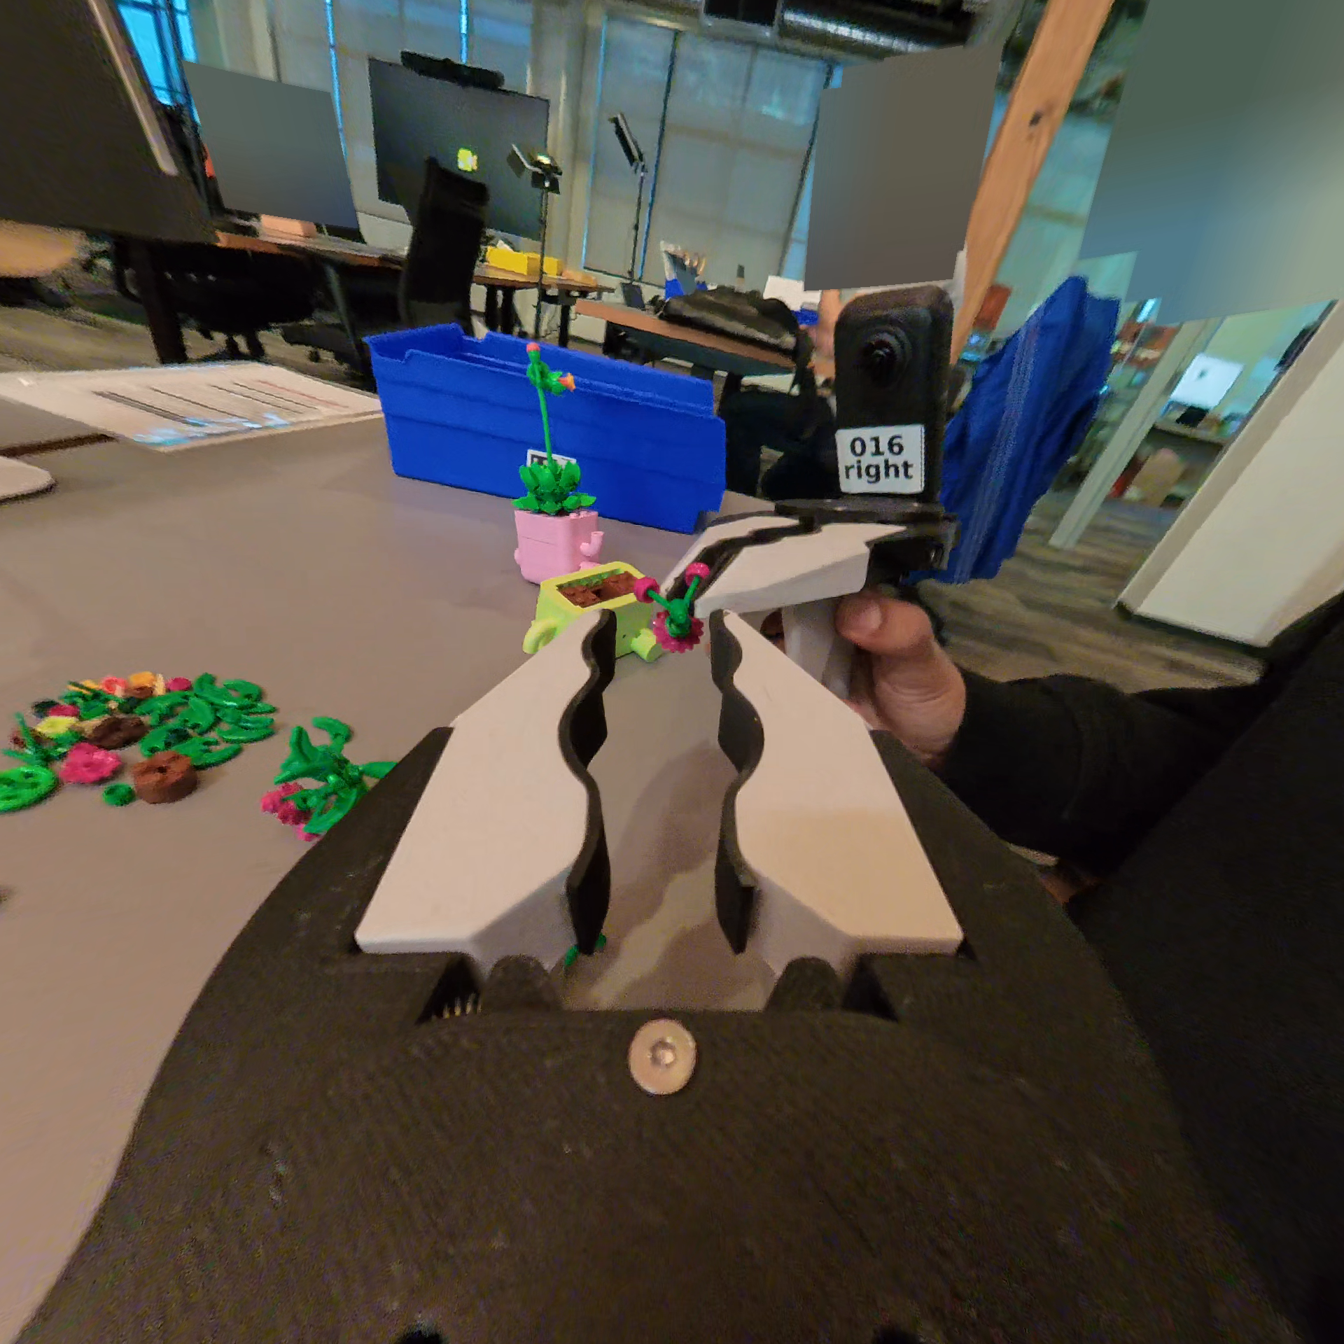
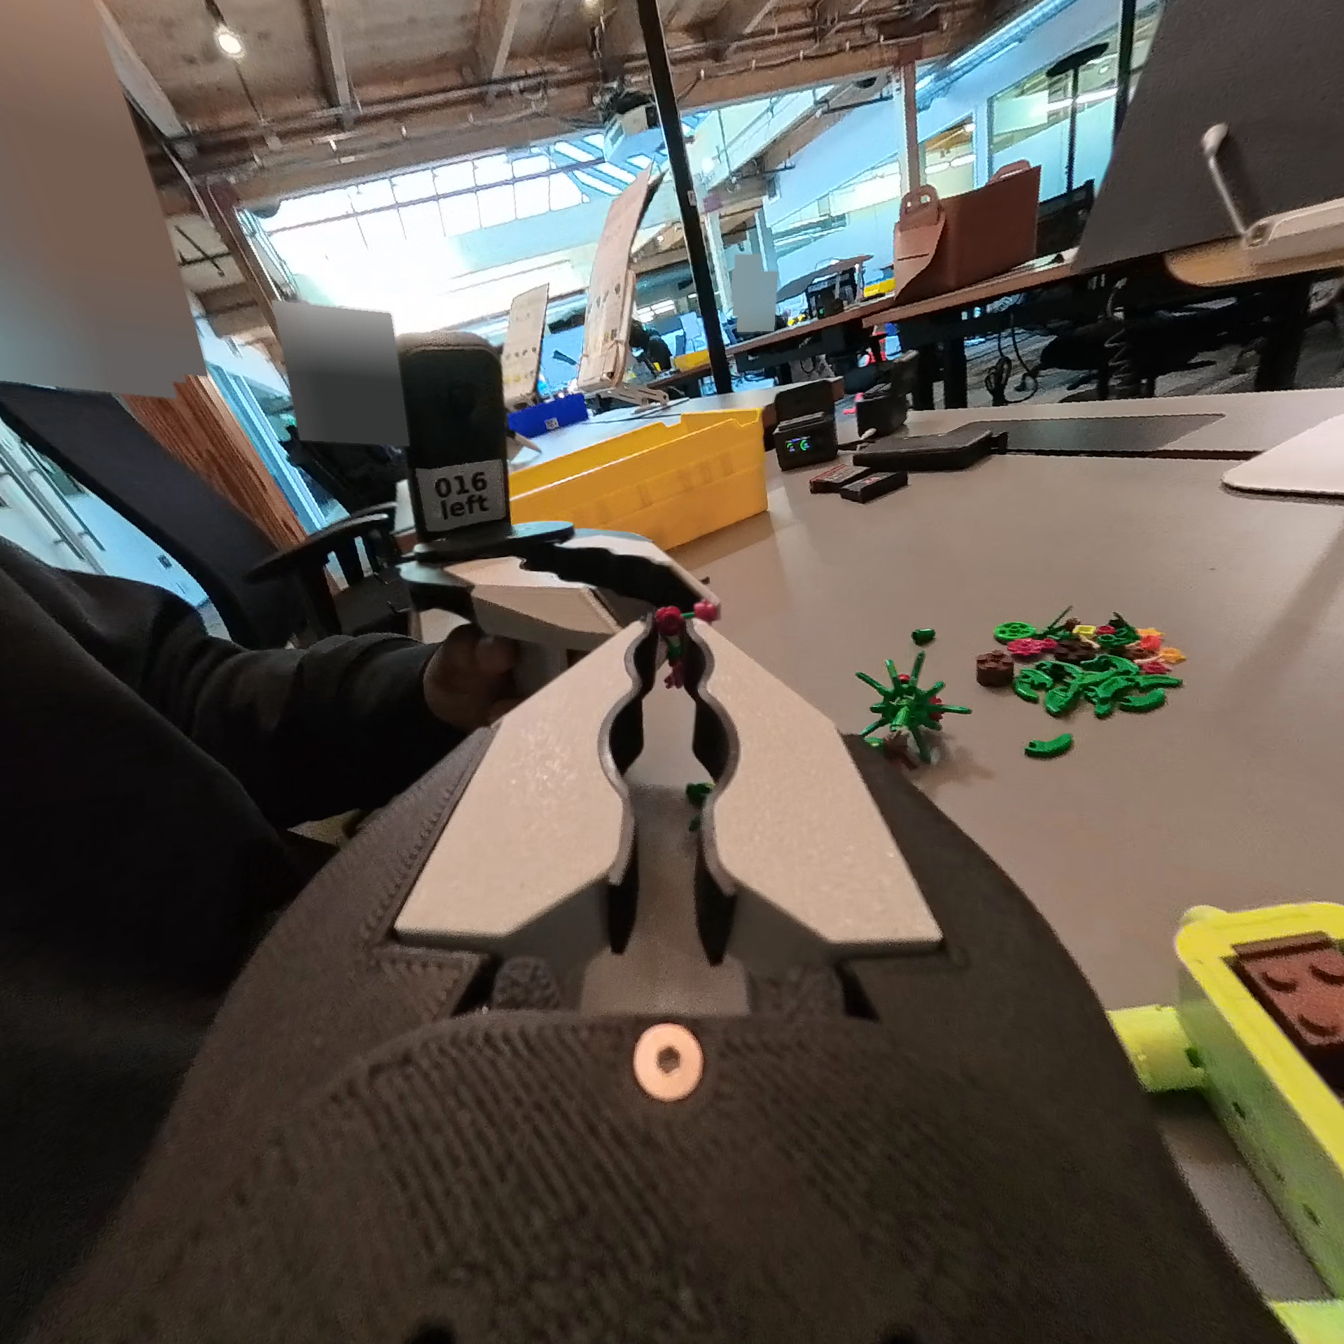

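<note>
Flower sprig (image 1: 675, 609) pinched in my right gripper (image 1: 691, 582) tips, midair; left gripper (image 1: 658, 633) spread beside it.
Risk: thin stem could twist out w/ a bump; green pot (image 1: 596, 604) at 11 o'clock, loose pieces (image 1: 138, 734) at 9.

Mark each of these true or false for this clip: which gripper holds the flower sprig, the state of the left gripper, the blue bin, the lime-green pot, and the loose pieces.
1. The right gripper is shut on the flower sprig. True.
2. The left gripper is clamped on the sprig too. False: its fingers stand apart with nothing between them.
3. The pink pot with a tall green stem stands in front of the blue bin. True.
4. The lime-green pot already has a plant in it. False: only brown studs show on top.
5. The loose leaves and flowers lie inside the yellow bin. False: they lie on the grey table.
</note>
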Action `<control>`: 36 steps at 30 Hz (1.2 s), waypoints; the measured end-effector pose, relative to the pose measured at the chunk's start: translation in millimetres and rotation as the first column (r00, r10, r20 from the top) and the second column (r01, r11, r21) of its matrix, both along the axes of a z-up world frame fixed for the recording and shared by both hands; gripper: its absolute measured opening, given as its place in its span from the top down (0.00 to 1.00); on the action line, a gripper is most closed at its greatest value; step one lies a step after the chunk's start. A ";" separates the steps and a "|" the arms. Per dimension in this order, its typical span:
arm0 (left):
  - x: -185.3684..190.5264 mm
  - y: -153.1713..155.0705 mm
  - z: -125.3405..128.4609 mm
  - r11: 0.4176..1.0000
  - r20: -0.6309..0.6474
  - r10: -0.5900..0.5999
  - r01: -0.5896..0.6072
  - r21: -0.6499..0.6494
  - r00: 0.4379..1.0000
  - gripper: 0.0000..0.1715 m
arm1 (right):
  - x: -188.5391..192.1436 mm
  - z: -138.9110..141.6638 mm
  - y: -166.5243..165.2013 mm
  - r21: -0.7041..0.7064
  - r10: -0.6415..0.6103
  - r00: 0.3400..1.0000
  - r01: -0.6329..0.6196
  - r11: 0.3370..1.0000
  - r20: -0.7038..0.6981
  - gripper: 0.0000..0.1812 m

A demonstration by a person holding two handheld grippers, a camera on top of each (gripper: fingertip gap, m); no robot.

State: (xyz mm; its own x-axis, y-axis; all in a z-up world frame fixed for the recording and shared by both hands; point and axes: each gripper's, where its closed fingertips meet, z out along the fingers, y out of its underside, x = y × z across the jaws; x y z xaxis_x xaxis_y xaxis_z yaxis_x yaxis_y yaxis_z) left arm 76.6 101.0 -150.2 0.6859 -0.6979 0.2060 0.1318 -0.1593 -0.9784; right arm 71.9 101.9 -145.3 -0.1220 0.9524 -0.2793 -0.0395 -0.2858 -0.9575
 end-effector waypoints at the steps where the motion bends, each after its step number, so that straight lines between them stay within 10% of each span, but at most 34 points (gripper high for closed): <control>1: -1.7 0.5 -0.7 1.000 0.024 -0.003 0.003 -0.009 1.000 0.84 | -0.7 -0.4 -0.7 0.014 -0.007 1.000 0.007 1.000 0.004 0.98; 14: 1.0 -9.5 15.0 0.947 -0.176 0.159 -0.100 0.305 0.971 0.88 | 3.2 4.2 -0.8 -0.269 0.169 0.981 -0.188 0.945 -0.093 0.98; 36: -2.6 -1.8 -1.2 0.977 -0.208 0.124 -0.082 0.198 0.970 1.00 | 6.2 5.6 10.3 -0.427 0.181 0.968 -0.239 0.872 -0.172 0.93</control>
